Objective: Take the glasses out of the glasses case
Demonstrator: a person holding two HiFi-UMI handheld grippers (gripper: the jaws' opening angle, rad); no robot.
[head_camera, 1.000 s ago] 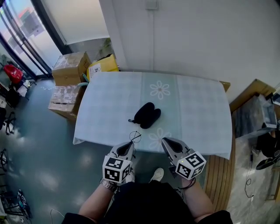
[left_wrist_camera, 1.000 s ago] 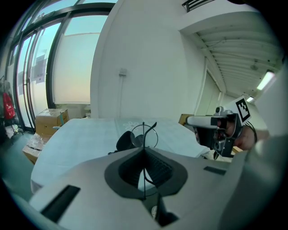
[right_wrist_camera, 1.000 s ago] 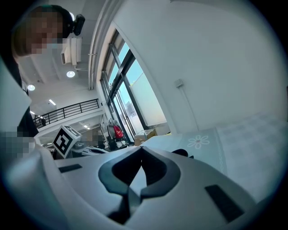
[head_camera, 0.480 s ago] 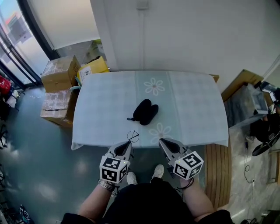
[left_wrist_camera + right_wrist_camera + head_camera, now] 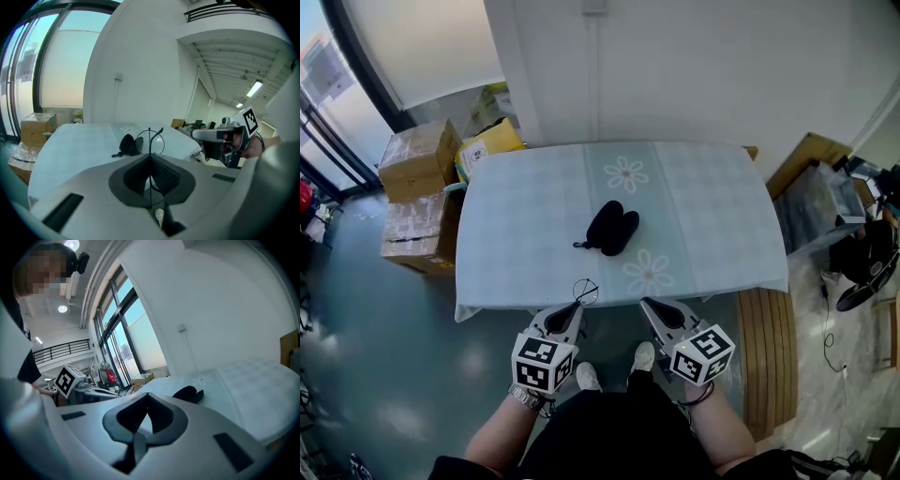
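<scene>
A black glasses case (image 5: 612,227) lies open on the middle of the pale blue tablecloth (image 5: 516,225). My left gripper (image 5: 577,307) hangs just off the table's near edge, shut on thin wire-framed glasses (image 5: 585,292) that stick up past its tips. From the left gripper view the glasses (image 5: 151,142) stand between the closed jaws, with the case (image 5: 127,144) far behind on the table. My right gripper (image 5: 648,304) floats beside it, shut with nothing in it. The right gripper view puts the case (image 5: 188,393) beyond the closed tips (image 5: 147,406).
Cardboard boxes (image 5: 415,161) and a yellow box (image 5: 490,142) stand on the floor at the table's left. A wooden slatted platform (image 5: 766,352) lies to the right, with dark equipment (image 5: 867,262) further right. A white wall runs behind the table.
Both grippers keep their pose off the near edge, glasses still held in the left. The head view has shifted a little, so the table sits slightly differently in the frame.
</scene>
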